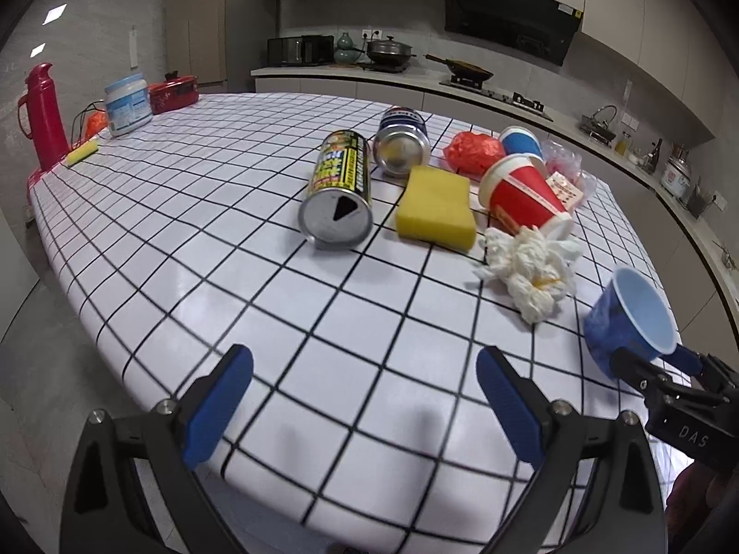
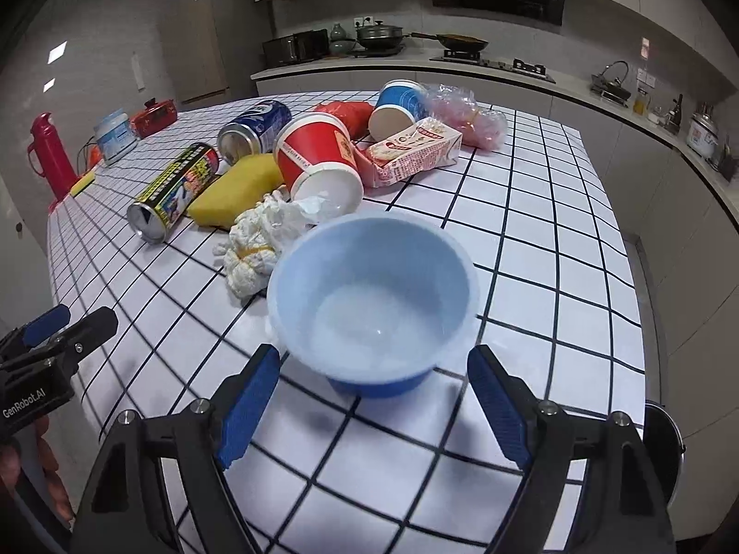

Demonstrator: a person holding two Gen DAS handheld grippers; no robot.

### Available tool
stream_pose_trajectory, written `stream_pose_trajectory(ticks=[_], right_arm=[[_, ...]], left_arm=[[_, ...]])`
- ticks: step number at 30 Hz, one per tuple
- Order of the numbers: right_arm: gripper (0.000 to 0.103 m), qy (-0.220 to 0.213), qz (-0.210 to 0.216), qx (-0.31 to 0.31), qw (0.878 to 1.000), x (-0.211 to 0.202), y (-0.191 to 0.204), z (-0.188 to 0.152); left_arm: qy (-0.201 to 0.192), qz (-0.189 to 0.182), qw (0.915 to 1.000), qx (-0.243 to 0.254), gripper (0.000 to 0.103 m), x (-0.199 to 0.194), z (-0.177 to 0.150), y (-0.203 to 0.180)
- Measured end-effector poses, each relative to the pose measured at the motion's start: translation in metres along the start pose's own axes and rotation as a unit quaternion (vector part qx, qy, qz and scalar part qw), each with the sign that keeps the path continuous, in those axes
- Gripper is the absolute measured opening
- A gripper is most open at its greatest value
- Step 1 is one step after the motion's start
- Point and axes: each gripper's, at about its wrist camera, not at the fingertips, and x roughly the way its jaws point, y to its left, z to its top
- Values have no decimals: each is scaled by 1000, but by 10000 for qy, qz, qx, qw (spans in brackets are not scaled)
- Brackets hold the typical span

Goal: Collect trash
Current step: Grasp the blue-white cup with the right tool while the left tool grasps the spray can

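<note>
A light blue plastic cup (image 2: 374,295) stands on the checked table (image 2: 531,249) between the fingers of my right gripper (image 2: 372,364). The blue pads sit just off its sides, so the gripper is open. In the left wrist view the same cup (image 1: 630,318) is at the table's right edge with the right gripper (image 1: 656,360) around it. My left gripper (image 1: 365,360) hangs open and empty over the near table edge. Beyond lie a crumpled tissue (image 1: 531,272), a yellow sponge (image 1: 436,207), a red paper cup (image 1: 522,196), a yellow-black can (image 1: 339,189) and a blue can (image 1: 402,143).
A milk carton (image 2: 411,152), a blue paper cup (image 2: 397,108), a red bag (image 2: 346,113) and a clear plastic bag (image 2: 462,111) lie behind the red cup. A red flask (image 1: 44,115), a white jar (image 1: 127,104) and a red pot (image 1: 173,92) stand far left. Kitchen counters run behind and right.
</note>
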Motion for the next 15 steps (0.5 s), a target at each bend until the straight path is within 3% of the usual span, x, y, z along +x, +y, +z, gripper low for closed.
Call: stream_pose_trajectory(ticks=[15], right_arm=[[81,18,-416,536,9977,32,-36,38]], left_arm=[[122,-218,9996,137,98,52,48,0]])
